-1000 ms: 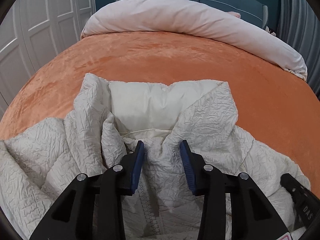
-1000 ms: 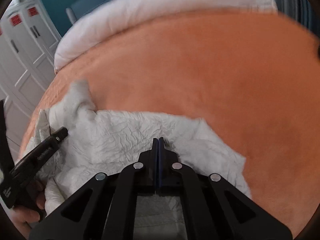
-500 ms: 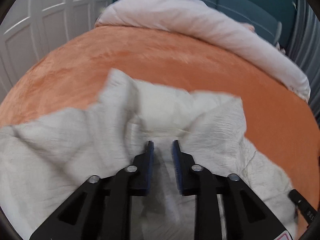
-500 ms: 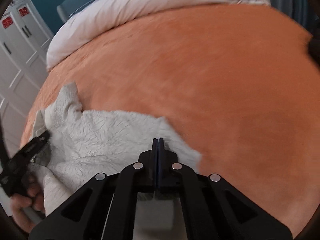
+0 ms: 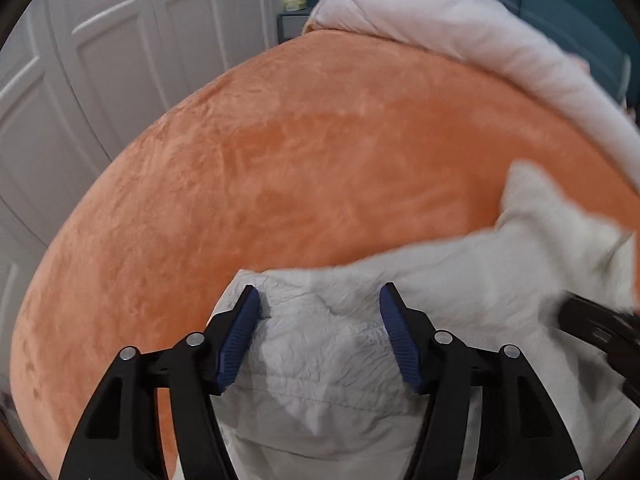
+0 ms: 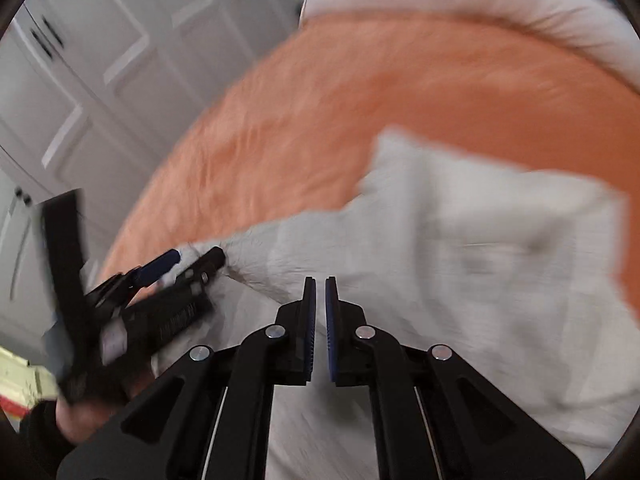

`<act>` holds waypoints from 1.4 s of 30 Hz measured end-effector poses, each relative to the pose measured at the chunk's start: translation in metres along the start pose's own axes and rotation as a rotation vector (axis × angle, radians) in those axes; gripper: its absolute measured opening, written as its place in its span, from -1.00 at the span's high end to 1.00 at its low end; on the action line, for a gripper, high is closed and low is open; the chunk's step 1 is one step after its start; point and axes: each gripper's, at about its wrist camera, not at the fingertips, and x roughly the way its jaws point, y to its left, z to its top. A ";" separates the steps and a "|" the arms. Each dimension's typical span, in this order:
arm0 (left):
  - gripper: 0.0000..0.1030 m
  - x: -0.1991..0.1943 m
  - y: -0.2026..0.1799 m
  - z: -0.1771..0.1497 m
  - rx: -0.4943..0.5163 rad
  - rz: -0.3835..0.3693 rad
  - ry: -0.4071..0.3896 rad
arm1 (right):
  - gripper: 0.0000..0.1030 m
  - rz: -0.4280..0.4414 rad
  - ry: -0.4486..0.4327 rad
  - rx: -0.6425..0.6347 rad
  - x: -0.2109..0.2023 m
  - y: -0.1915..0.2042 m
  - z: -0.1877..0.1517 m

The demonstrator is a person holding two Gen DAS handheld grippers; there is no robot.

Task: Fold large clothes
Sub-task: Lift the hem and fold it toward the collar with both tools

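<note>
A cream quilted jacket (image 5: 440, 292) lies crumpled on the orange bed cover (image 5: 300, 168). My left gripper (image 5: 319, 300) is wide open over the jacket's left corner, with cloth lying between its blue pads but not pinched. In the blurred right wrist view the jacket (image 6: 460, 248) spreads ahead and to the right. My right gripper (image 6: 320, 292) shows a narrow gap between its pads, and I see no cloth in that gap. The left gripper also shows in the right wrist view (image 6: 192, 264), at the jacket's left corner.
A rolled white duvet (image 5: 460, 32) lies along the far side of the bed. White wardrobe doors (image 5: 100, 60) stand to the left past the bed's edge. The right gripper's tip (image 5: 596, 320) shows at the right edge of the left wrist view.
Both views have swung left towards the wardrobe. My left gripper has opened wide and now sits at the jacket's left corner. My right gripper's pads have parted slightly.
</note>
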 end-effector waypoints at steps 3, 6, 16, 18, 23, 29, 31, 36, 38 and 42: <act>-0.21 0.009 -0.007 -0.011 0.070 0.048 -0.032 | 1.00 -0.045 0.031 0.004 0.031 -0.019 0.005; -0.24 0.016 0.000 -0.012 0.041 0.036 -0.022 | 1.00 -0.115 -0.066 0.160 0.000 -0.073 0.001; -0.29 -0.063 0.018 -0.033 -0.006 -0.026 -0.090 | 0.85 -0.318 -0.297 0.268 -0.170 -0.138 -0.089; -0.36 -0.098 0.024 -0.052 0.022 -0.042 -0.112 | 0.60 -0.303 -0.323 0.218 -0.200 -0.119 -0.124; -0.54 -0.163 0.059 -0.115 0.048 -0.075 -0.072 | 0.29 -0.292 -0.292 0.203 -0.252 -0.095 -0.229; -0.55 -0.208 0.120 -0.206 0.012 -0.100 0.087 | -0.07 -0.321 -0.176 0.270 -0.310 -0.096 -0.353; -0.55 -0.219 0.137 -0.234 -0.007 -0.114 0.143 | -0.09 -0.315 -0.131 0.310 -0.318 -0.100 -0.378; -0.55 -0.238 0.166 -0.286 -0.083 -0.174 0.274 | -0.21 -0.240 -0.025 0.395 -0.329 -0.096 -0.447; -0.55 -0.246 0.170 -0.303 -0.095 -0.210 0.296 | -0.22 -0.174 -0.005 0.427 -0.325 -0.091 -0.463; -0.55 -0.258 0.169 -0.323 -0.096 -0.271 0.318 | -0.23 -0.100 0.015 0.443 -0.320 -0.076 -0.481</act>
